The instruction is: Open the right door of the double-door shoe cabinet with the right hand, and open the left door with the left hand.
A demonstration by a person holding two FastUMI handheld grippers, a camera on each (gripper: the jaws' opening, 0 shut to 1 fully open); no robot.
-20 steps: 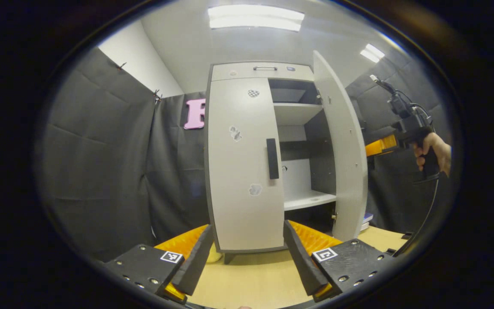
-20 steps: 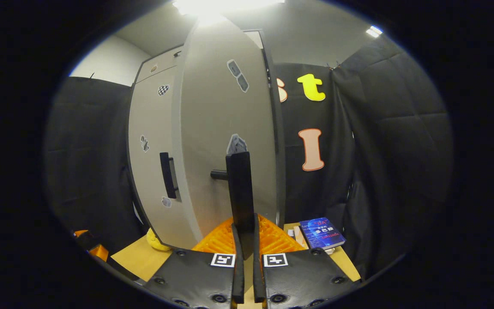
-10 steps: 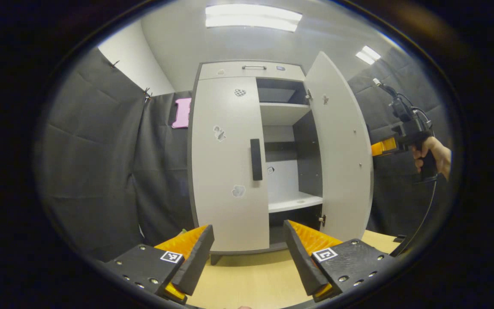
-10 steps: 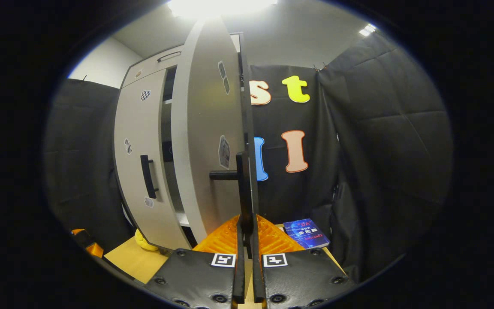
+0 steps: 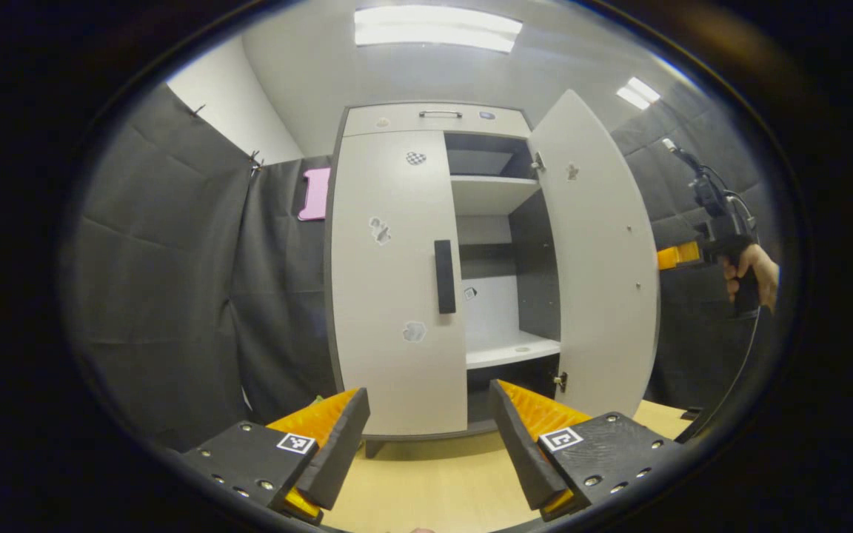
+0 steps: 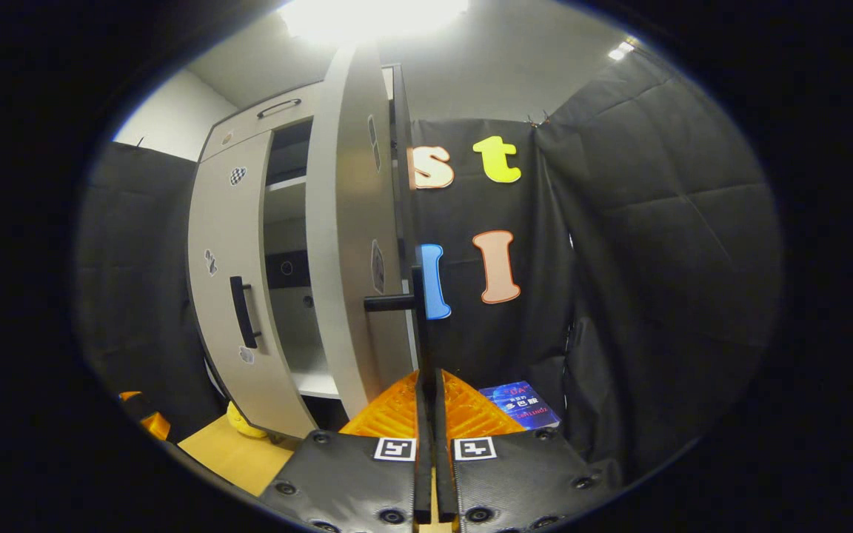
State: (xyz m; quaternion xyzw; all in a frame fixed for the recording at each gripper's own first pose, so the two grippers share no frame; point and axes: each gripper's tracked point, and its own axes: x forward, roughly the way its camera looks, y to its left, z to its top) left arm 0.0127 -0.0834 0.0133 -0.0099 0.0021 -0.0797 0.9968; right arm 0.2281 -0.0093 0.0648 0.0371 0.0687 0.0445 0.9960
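Now the right gripper (image 6: 427,403) pinches the right door's handle (image 6: 417,326), holding it swung wide; the left gripper (image 5: 426,437), spread, faces the left door's handle (image 5: 444,276) at twelve o'clock, ready.

My cabinet (image 5: 397,281) is pale grey with darker grey inner walls and white shelves (image 5: 512,348). Each door has a black handle (image 5: 444,276). A black-and-white checkered sticker (image 5: 415,158) sits at 12 o'clock on the left door. The table (image 5: 434,481) is light wood. At 5 o'clock lies a blue book (image 6: 519,403).
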